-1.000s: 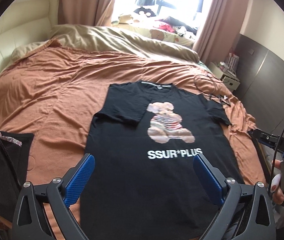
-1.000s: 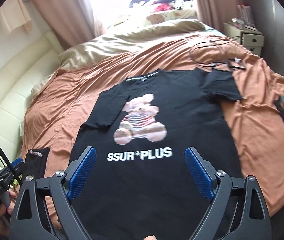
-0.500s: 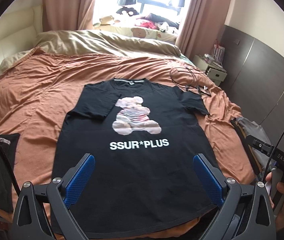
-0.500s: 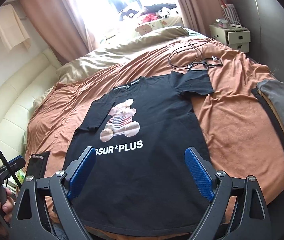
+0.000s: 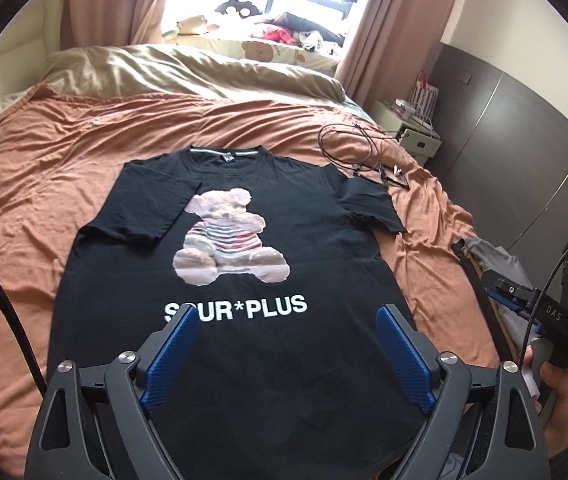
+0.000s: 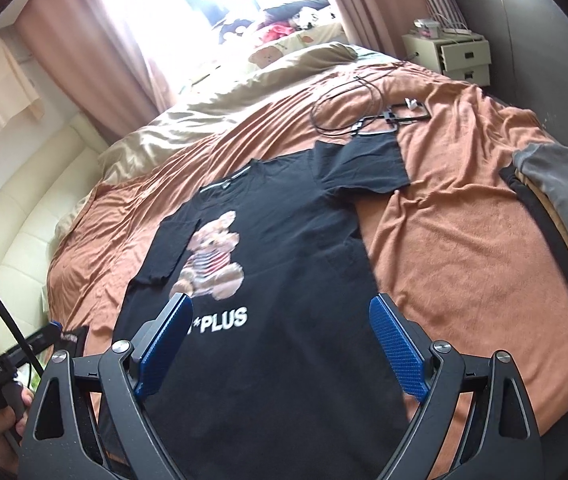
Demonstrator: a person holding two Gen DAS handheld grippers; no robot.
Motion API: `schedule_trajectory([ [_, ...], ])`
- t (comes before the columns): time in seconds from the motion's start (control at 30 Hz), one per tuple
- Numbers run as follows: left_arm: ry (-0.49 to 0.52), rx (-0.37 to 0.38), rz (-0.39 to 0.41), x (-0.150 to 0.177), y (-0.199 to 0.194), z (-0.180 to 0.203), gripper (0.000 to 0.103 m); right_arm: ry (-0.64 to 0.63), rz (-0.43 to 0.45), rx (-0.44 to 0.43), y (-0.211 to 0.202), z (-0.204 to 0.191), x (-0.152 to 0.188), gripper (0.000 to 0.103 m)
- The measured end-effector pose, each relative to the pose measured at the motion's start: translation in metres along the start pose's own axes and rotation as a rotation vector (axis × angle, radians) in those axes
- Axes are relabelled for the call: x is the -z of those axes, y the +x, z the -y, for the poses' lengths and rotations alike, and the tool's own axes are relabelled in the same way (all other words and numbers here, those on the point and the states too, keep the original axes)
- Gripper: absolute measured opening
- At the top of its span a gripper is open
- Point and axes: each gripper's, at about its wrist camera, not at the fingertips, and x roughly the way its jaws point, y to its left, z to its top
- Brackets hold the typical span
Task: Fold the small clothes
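Note:
A black T-shirt (image 5: 307, 236) with a bear print and white "SSUR*PLUS" lettering lies flat, face up, on the orange bedspread (image 5: 44, 168). Its left sleeve is folded in over the chest; its right sleeve lies spread out. It also shows in the right wrist view (image 6: 291, 248). My left gripper (image 5: 287, 316) is open and empty above the shirt's lower half. My right gripper (image 6: 280, 312) is open and empty, above the shirt's lower right part. The right gripper's body shows at the right edge of the left wrist view (image 5: 563, 312).
Black cables and small devices (image 5: 367, 152) lie on the bed beyond the right sleeve. A pile of grey and black clothes (image 6: 563, 188) lies at the bed's right edge. A dark garment (image 6: 72, 336) lies at the left edge. A beige duvet (image 5: 188, 72) and a nightstand (image 6: 459, 56) are beyond.
Both grippers pulled back and up from the shirt, then shifted, so the whole shirt came into view. The shirt itself has not moved. Both grippers stayed open.

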Motion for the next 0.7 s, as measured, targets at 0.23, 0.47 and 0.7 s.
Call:
schedule_trajectory([
  [0.23, 0.004, 0.044, -0.026, -0.024, 0.052, 0.017, 0.077, 0.057, -0.039, 0.023, 0.045, 0.041, -0.042, 0.071],
  [0.47, 0.019, 0.072, -0.074, -0.050, 0.113, 0.031, 0.059, 0.074, -0.054, 0.035, 0.100, 0.071, -0.090, 0.063],
  [0.7, 0.021, 0.082, -0.114, -0.081, 0.178, 0.035, 0.048, 0.045, -0.085, 0.058, 0.163, 0.090, -0.126, 0.061],
])
